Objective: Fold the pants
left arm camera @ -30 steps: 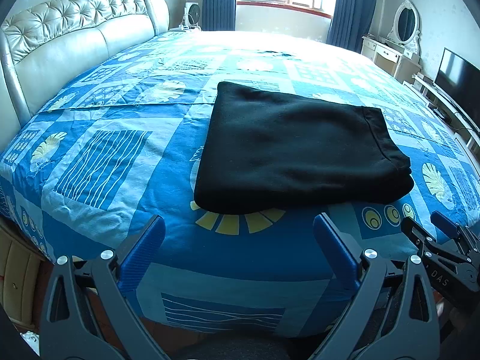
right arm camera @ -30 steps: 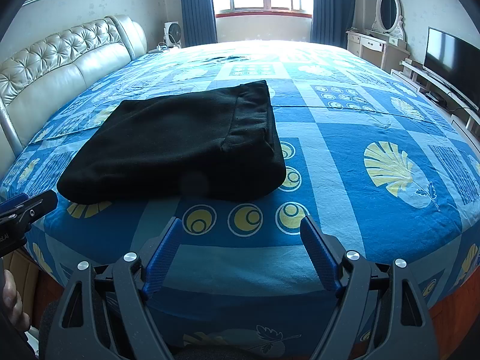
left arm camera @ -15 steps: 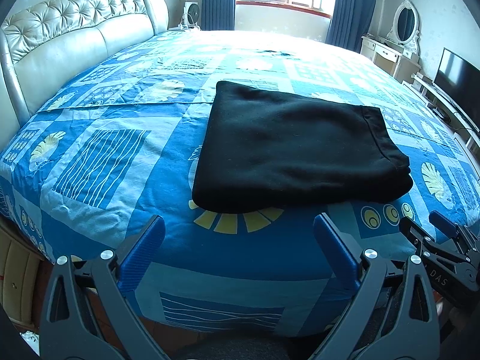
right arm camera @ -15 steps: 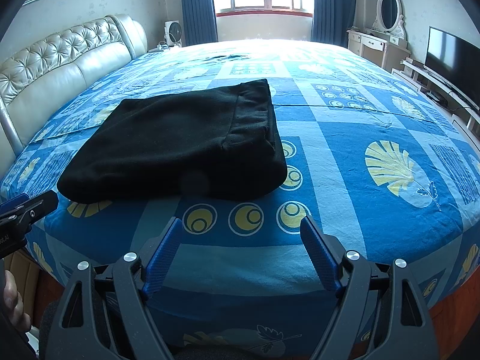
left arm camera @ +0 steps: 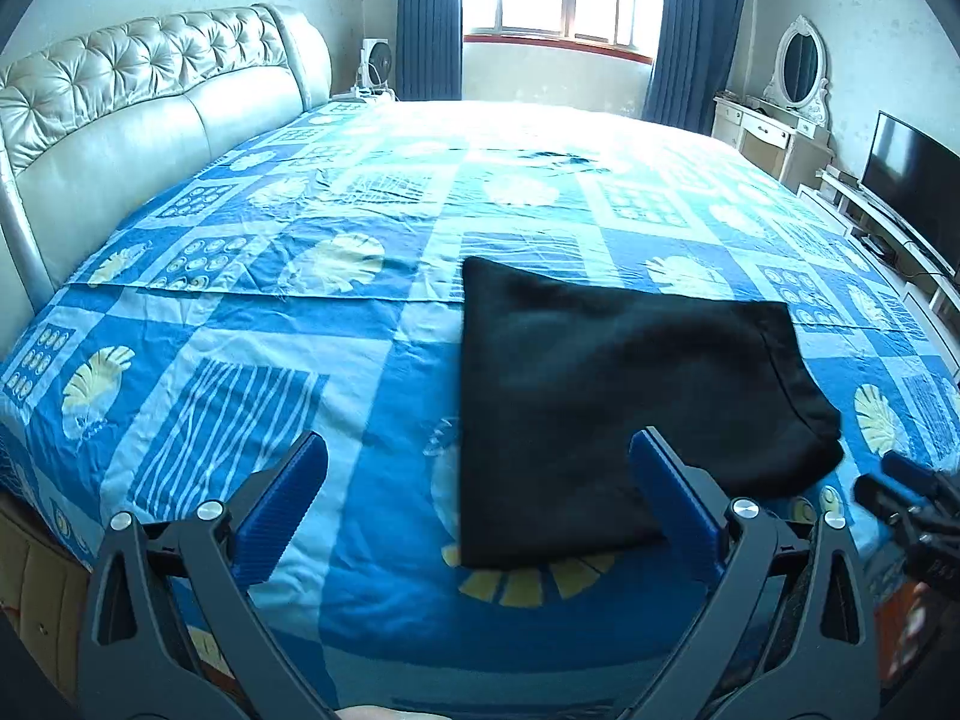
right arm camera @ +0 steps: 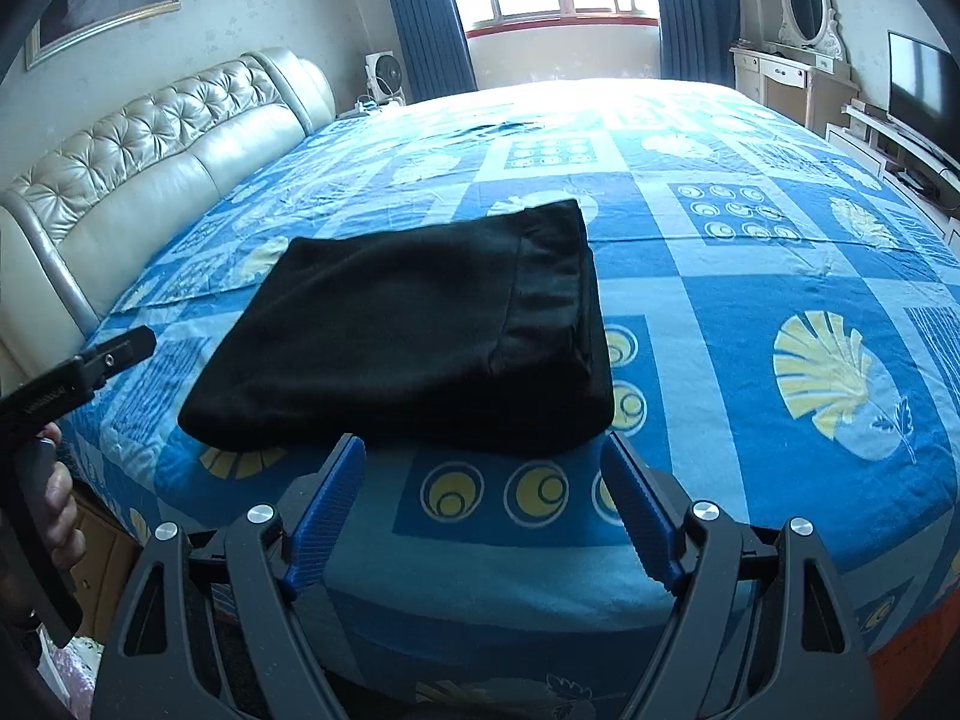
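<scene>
On the blue patterned bed (left arm camera: 252,360) lie folded black pants (right arm camera: 420,330); left claw (left arm camera: 480,480) and right claw (right arm camera: 483,480) gape empty.

My left view has the pants (left arm camera: 630,408) smeared, their near edge tucked behind the right-hand finger (left arm camera: 672,498).

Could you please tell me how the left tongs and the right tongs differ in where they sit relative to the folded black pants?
The left tongs sit at the folded black pants' near left corner, with their right finger overlapping the fabric in view; the right tongs face the pants' near edge nearer the thicker banded end, with both fingertips at the fabric's border. Both tongs are open, empty and blue-padded.
</scene>
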Motion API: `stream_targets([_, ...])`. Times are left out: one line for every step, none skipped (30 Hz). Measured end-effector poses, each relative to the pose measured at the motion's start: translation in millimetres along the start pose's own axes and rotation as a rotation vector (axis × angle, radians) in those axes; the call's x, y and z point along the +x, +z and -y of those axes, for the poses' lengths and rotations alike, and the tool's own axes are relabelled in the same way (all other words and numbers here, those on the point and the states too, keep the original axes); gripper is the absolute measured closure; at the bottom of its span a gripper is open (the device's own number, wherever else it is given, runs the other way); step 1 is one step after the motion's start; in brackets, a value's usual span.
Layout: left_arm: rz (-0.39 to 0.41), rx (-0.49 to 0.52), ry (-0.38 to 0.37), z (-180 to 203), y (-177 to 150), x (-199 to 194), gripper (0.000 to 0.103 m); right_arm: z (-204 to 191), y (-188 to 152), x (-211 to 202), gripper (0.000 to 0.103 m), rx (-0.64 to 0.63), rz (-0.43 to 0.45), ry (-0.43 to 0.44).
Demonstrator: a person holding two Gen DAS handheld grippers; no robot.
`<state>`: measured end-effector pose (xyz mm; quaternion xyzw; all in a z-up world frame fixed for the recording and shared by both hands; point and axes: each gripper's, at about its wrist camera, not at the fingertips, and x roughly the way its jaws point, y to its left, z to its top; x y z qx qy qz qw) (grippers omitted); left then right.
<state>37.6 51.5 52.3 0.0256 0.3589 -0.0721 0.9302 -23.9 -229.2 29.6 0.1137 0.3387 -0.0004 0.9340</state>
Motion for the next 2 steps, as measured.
stream_targets([0.006,-0.005,0.035,-14,11,14,0.002,8,22,8,0.019,-0.003,0.017,-0.006])
stream_targets([0.011,-0.012,0.066,-30,22,31,0.002,17,45,19,0.017,-0.009,0.039,-0.019])
